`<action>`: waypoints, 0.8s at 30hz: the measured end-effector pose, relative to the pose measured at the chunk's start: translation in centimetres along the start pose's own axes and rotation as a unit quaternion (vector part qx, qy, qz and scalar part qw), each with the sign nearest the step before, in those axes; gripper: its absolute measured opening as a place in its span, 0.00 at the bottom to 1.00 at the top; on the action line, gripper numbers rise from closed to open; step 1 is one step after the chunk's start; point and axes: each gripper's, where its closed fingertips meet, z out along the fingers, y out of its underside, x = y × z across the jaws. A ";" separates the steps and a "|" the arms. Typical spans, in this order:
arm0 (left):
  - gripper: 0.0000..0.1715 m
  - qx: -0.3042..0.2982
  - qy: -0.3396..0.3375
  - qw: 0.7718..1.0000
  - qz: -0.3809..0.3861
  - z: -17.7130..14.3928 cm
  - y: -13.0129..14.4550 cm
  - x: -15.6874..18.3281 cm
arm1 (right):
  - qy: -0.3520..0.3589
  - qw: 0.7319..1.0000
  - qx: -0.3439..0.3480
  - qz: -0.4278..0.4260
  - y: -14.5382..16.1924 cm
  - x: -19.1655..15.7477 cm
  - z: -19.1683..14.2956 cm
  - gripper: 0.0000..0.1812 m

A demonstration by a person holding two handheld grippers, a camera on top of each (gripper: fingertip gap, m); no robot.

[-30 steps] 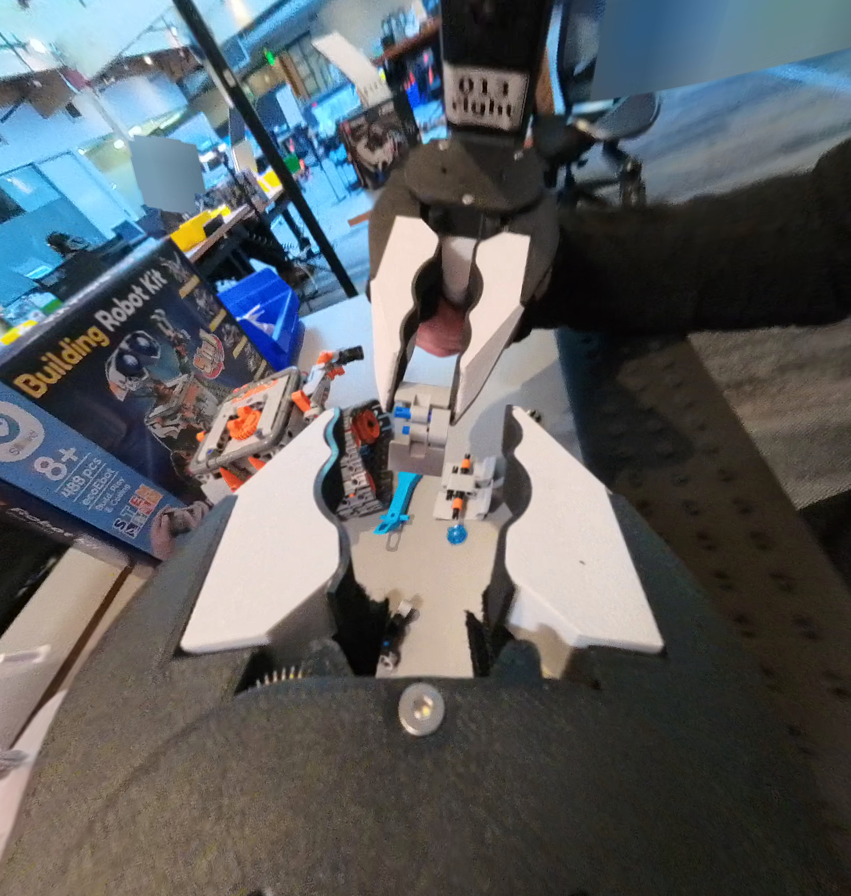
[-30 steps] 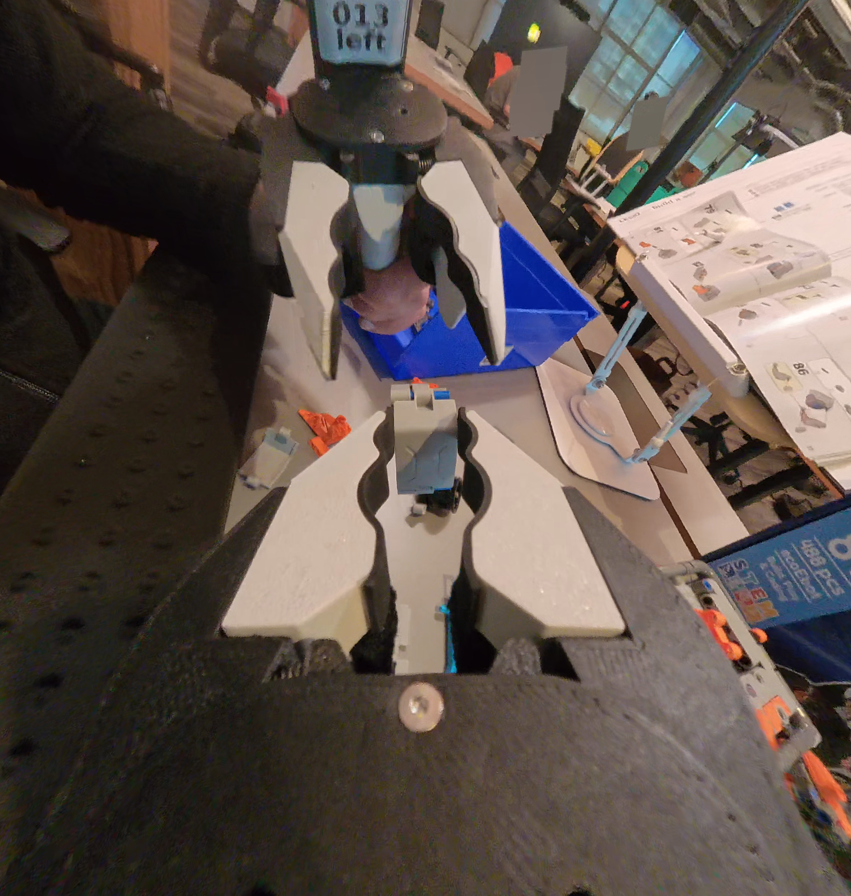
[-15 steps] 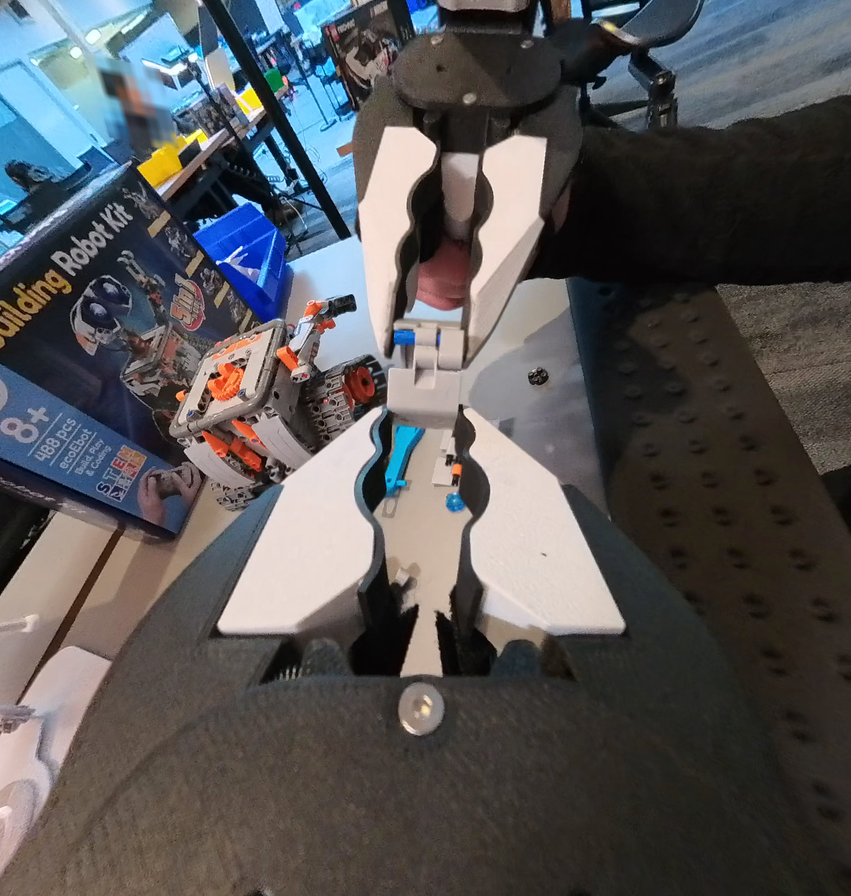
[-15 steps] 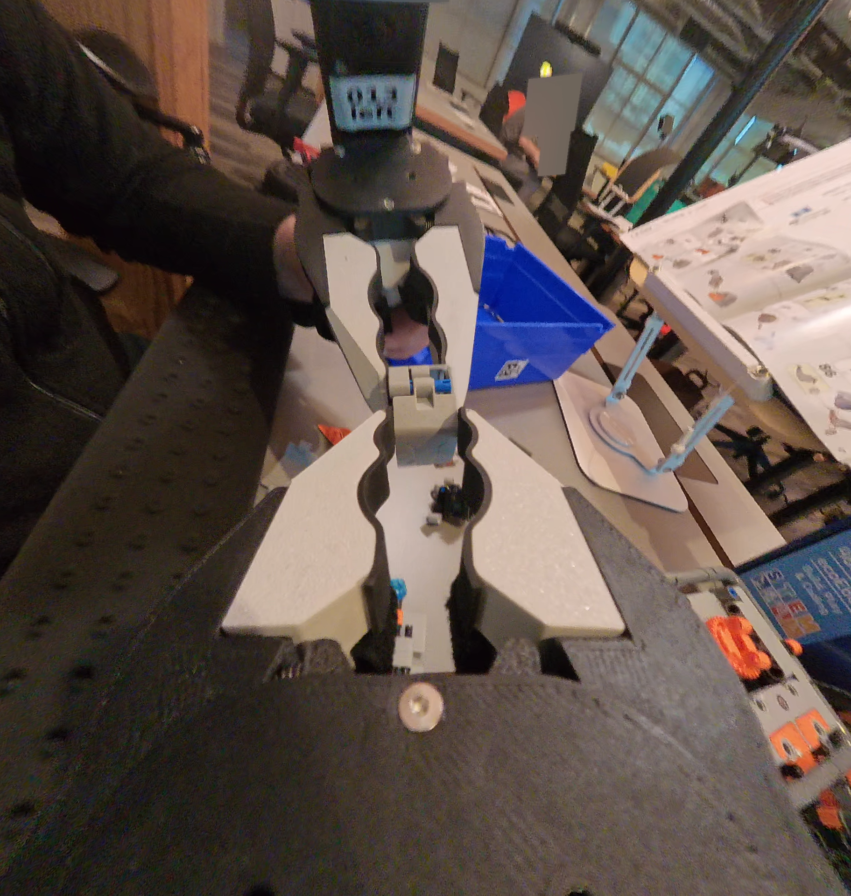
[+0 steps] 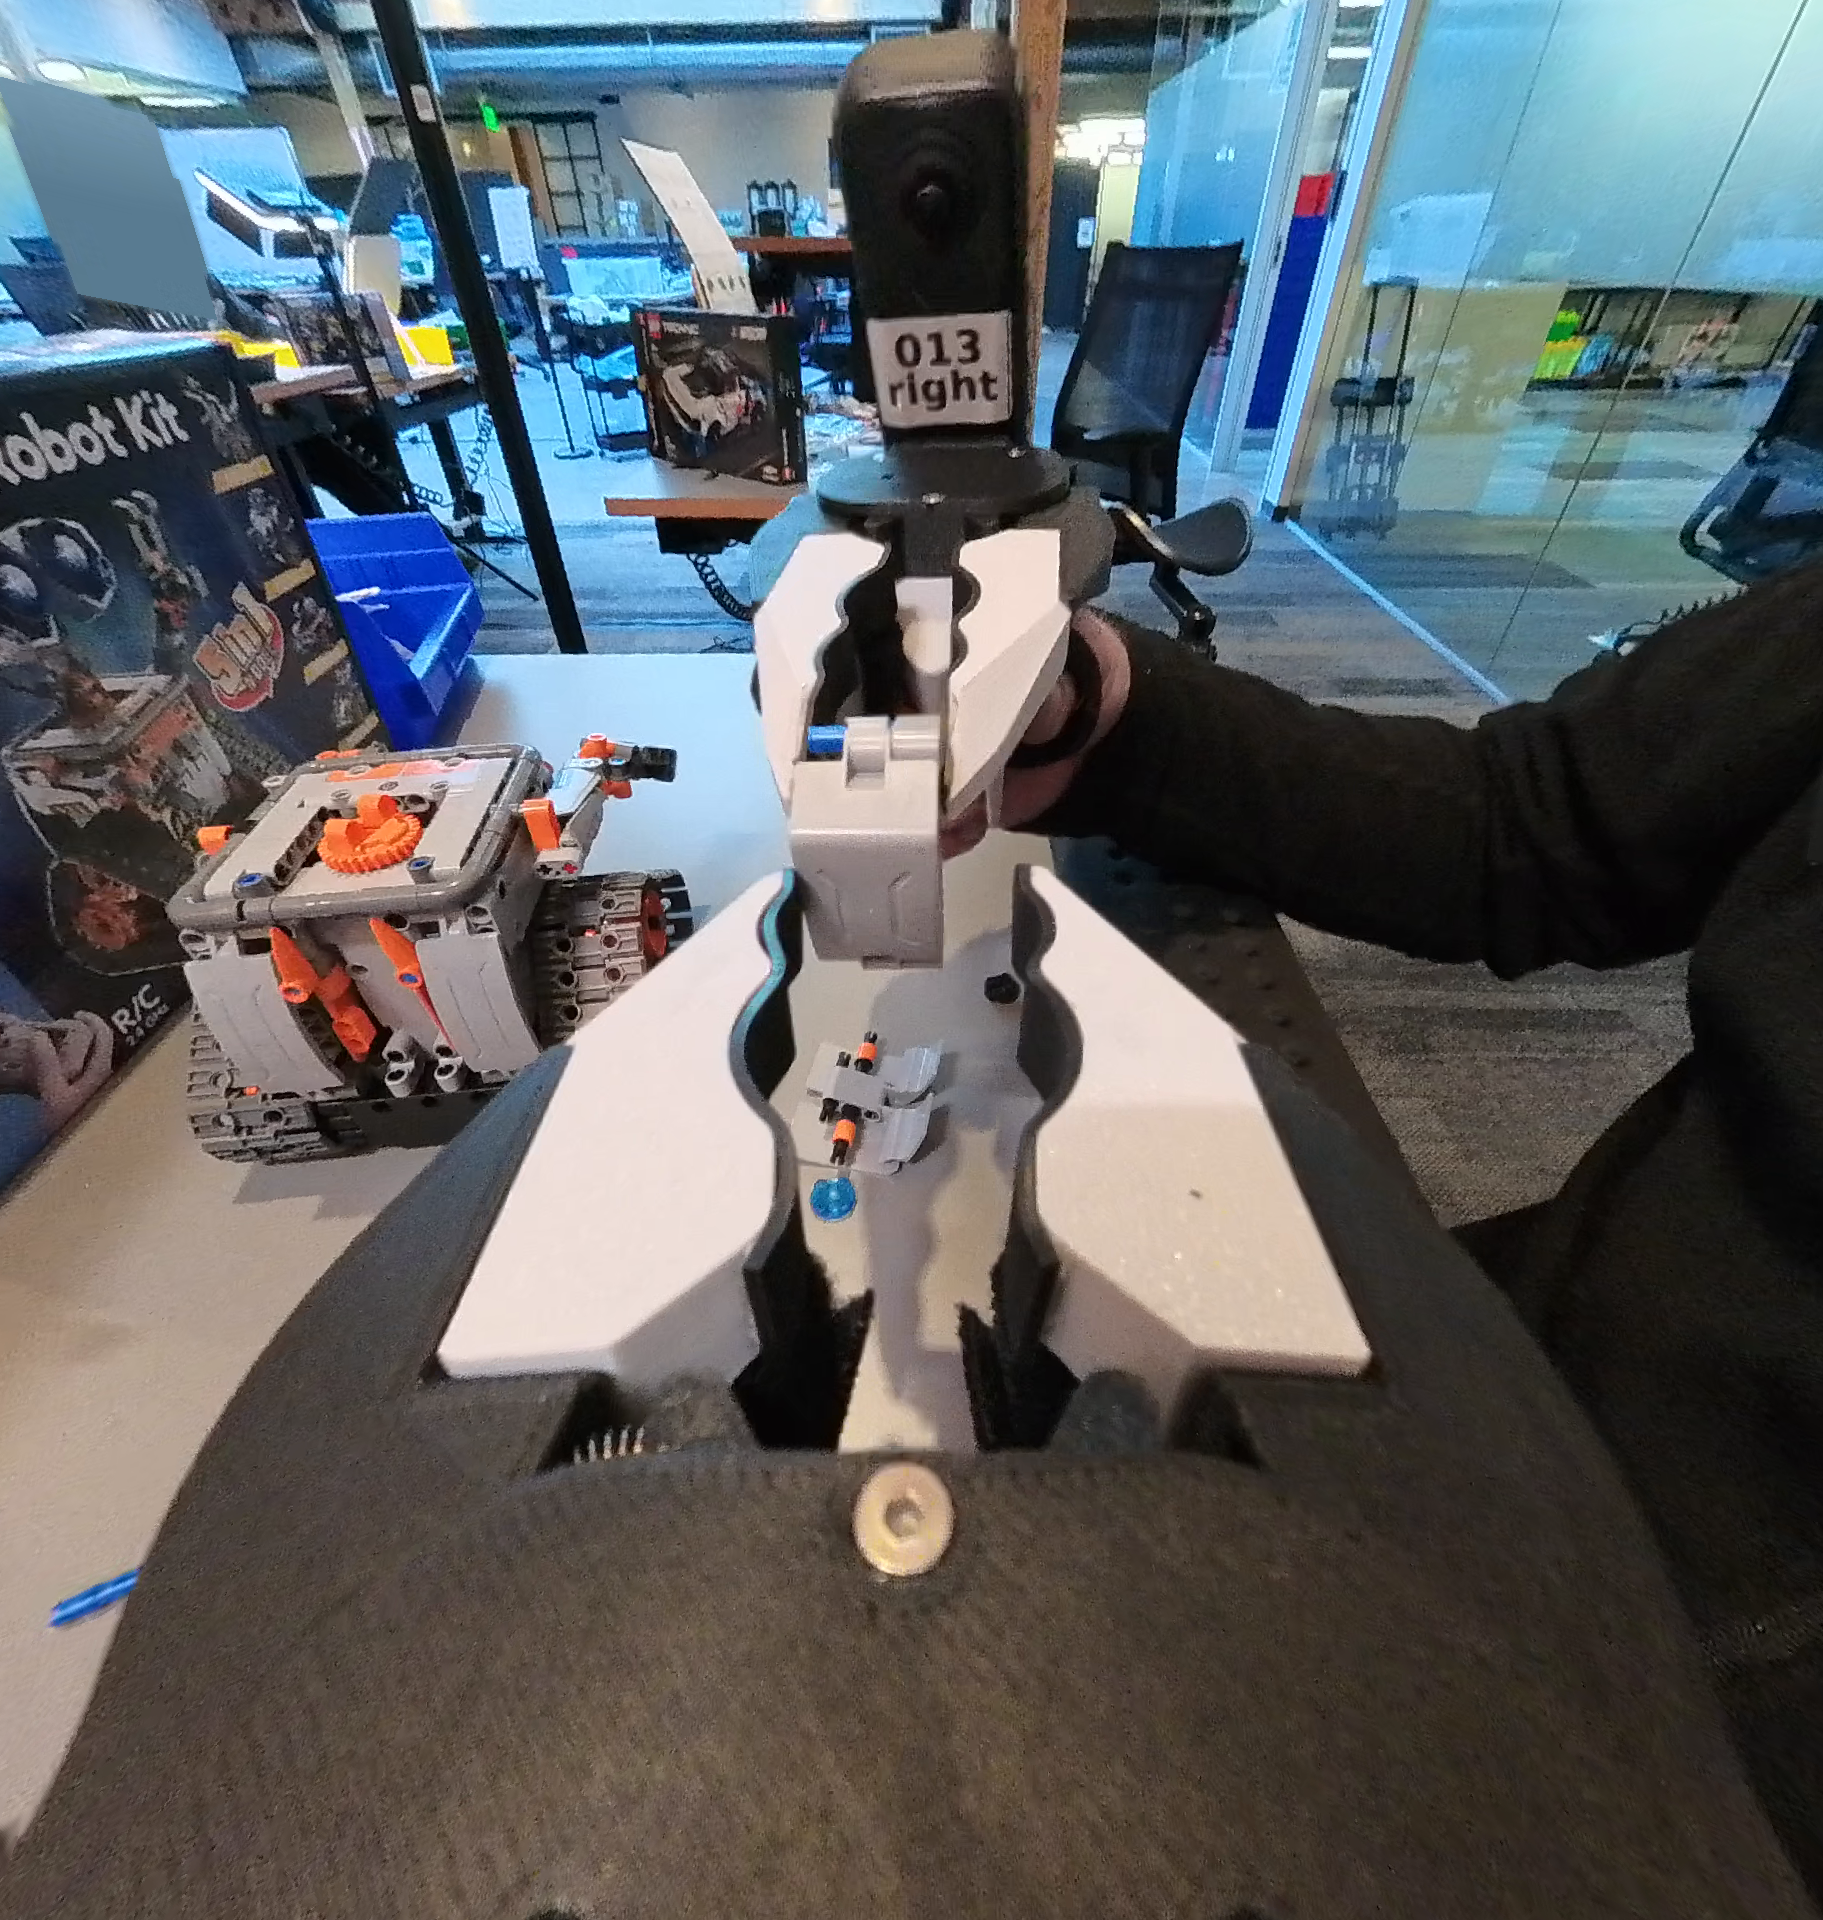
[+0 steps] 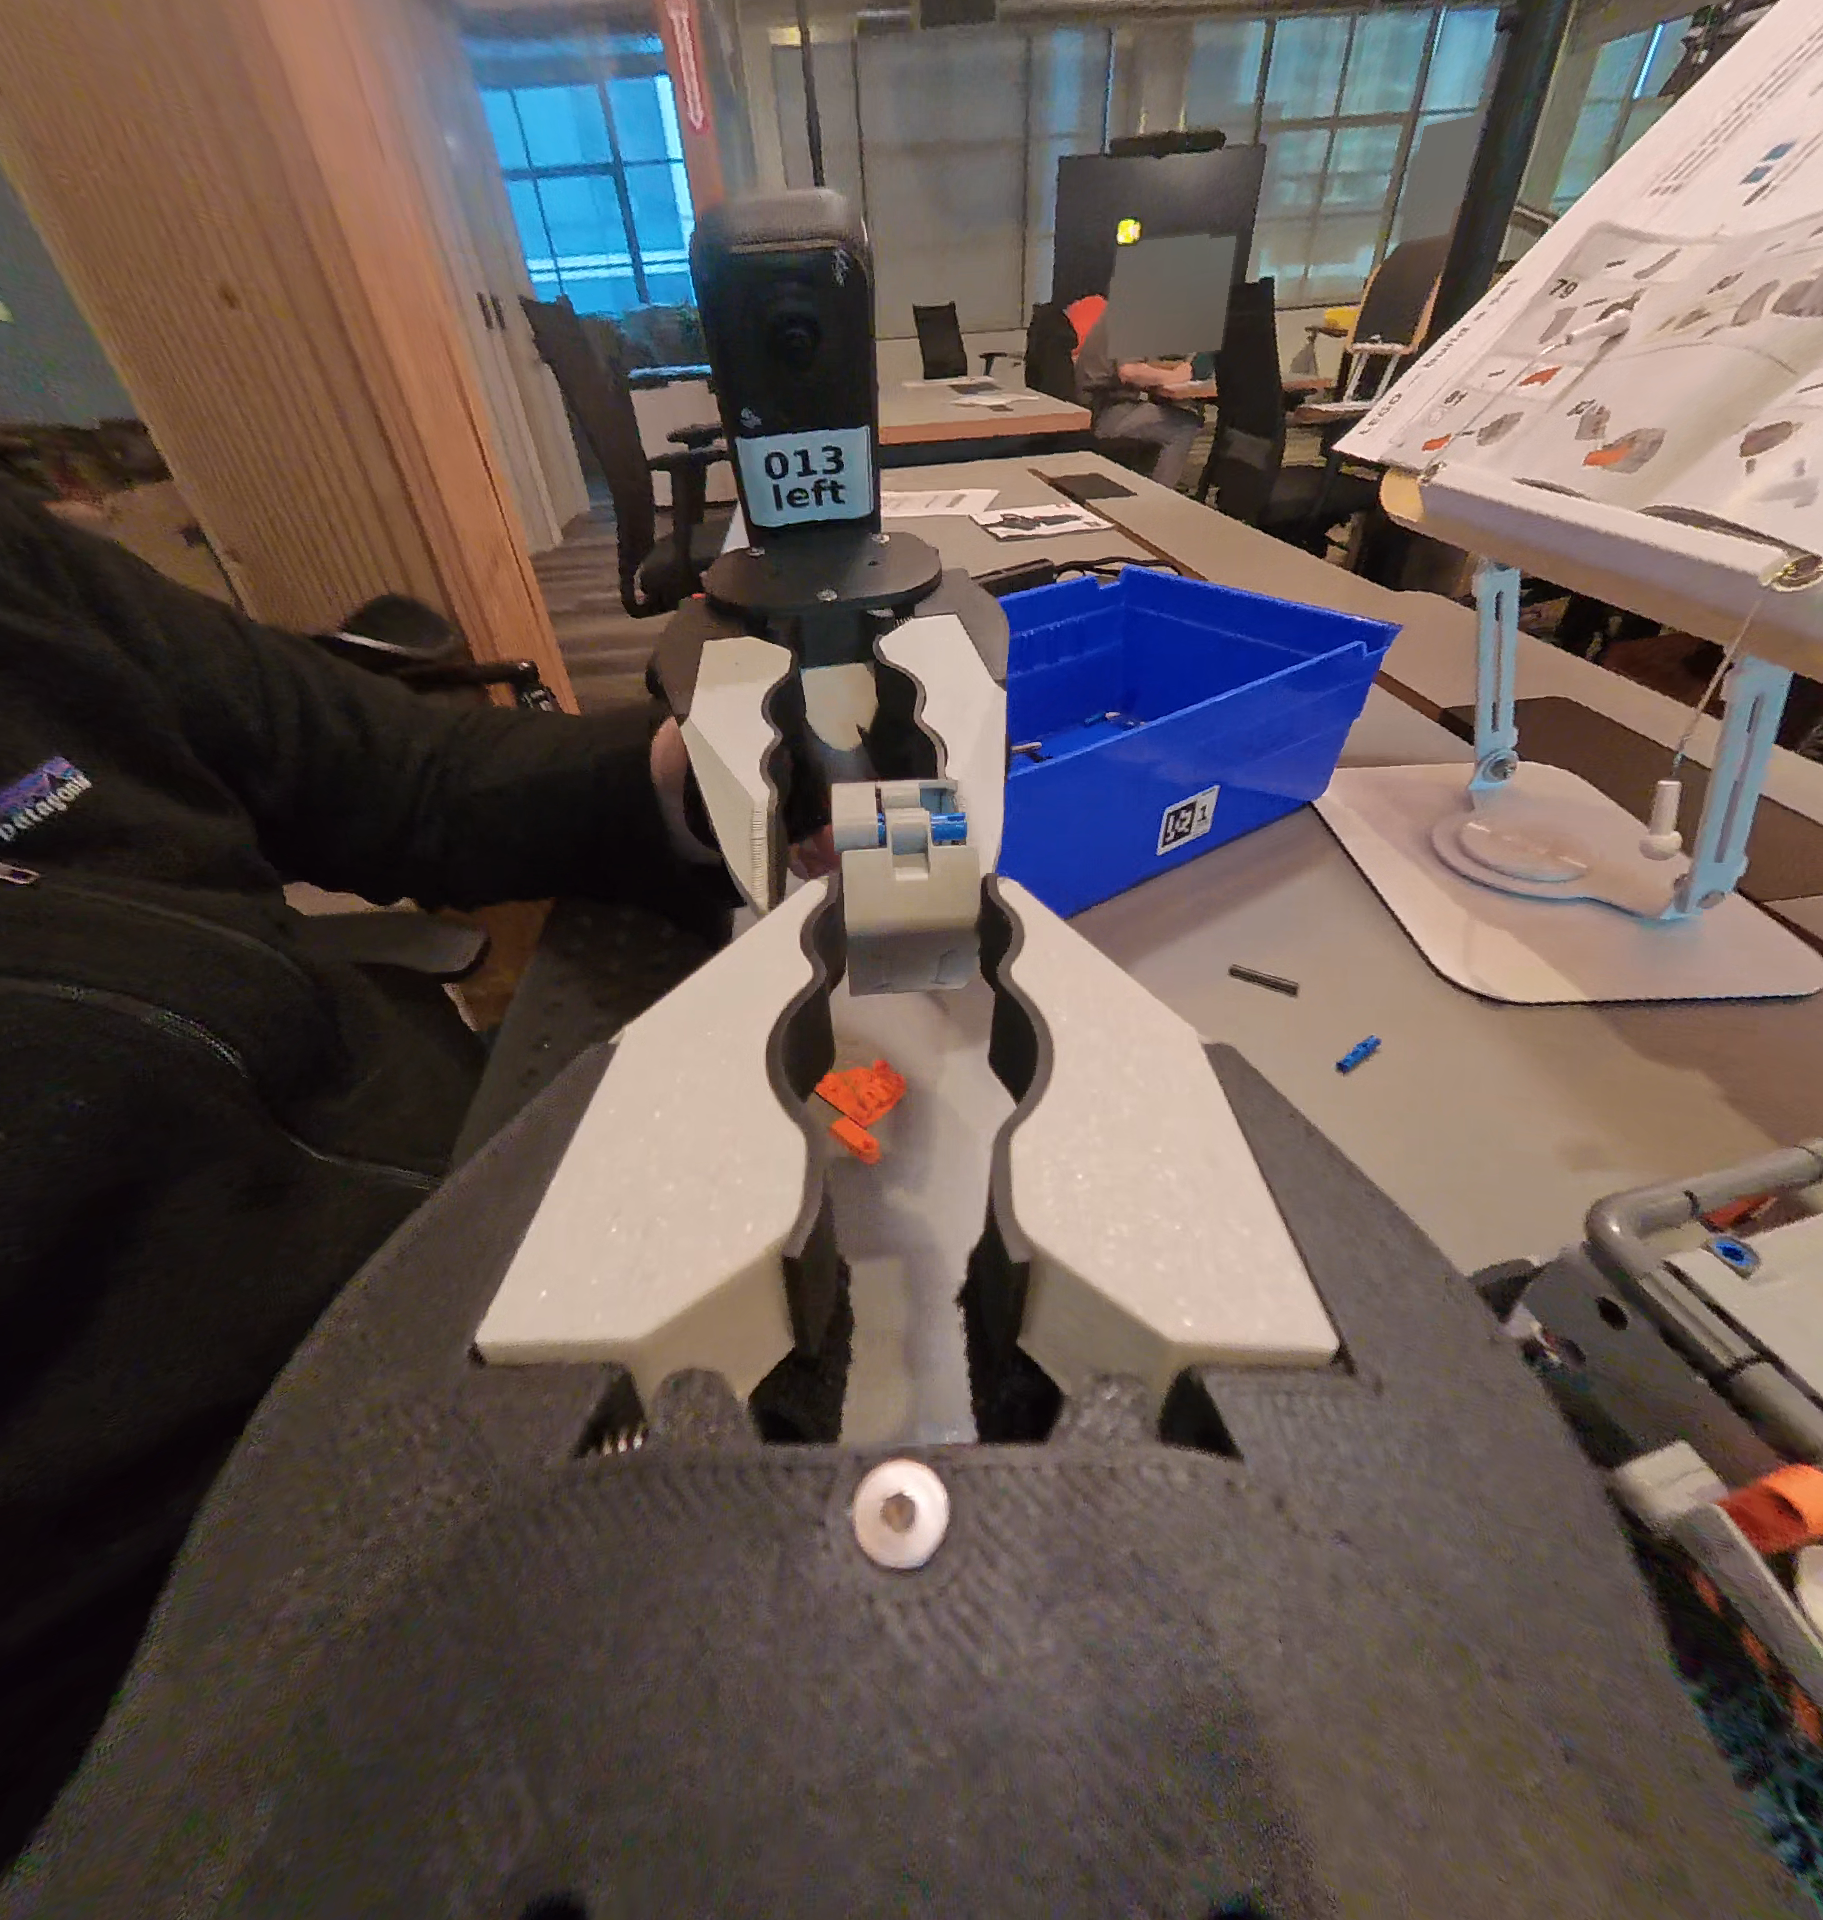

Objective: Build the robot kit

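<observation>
My right gripper (image 6: 912,904) is shut on a light grey brick part (image 6: 907,925) with a hinged top and a blue pin, and holds it upright above the table (image 5: 159,1299). The part (image 5: 865,862) also shows in the left wrist view, hanging from the right gripper (image 5: 871,790). My left gripper (image 5: 902,894) faces it with its jaws apart. Its left finger is close beside the part and its right finger stands clear. Below lie a small grey assembly with orange pins (image 5: 871,1101) and a blue round stud (image 5: 832,1200).
A tracked grey-and-orange robot model (image 5: 367,935) stands left, before a dark kit box (image 5: 107,675) and a blue bin (image 6: 1177,748). An instruction booklet on a white stand (image 6: 1561,883) is at right. Orange pieces (image 6: 860,1101), a black pin (image 6: 1262,979) and a blue pin (image 6: 1357,1052) lie loose. Only a small space, under 4 cm, lies between the two pairs of fingers. Left tips and right tips are each some 15 cm from the tracked grey-and-orange robot model (image 5: 367,935).
Both grippers rose and levelled out, lifting the grey part off the table. My left gripper narrowed around the part half a second ago and has widened again. The right stayed shut.
</observation>
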 end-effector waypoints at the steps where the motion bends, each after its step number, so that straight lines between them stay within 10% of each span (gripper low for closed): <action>1: 0.21 0.004 -0.002 1.000 -0.004 0.0 -0.1 -0.1 | -0.001 1.000 -0.001 0.004 0.0 0.0 0.2 0.13; 13: 0.14 0.091 0.007 0.995 -0.045 -1.3 -2.3 -0.7 | 0.011 0.999 0.051 0.002 -1.4 -0.3 1.4 0.13; 24: 0.14 0.044 -0.029 0.998 0.016 -1.3 -2.0 -0.5 | 0.036 0.998 -0.004 -0.044 -0.9 -0.3 1.3 0.13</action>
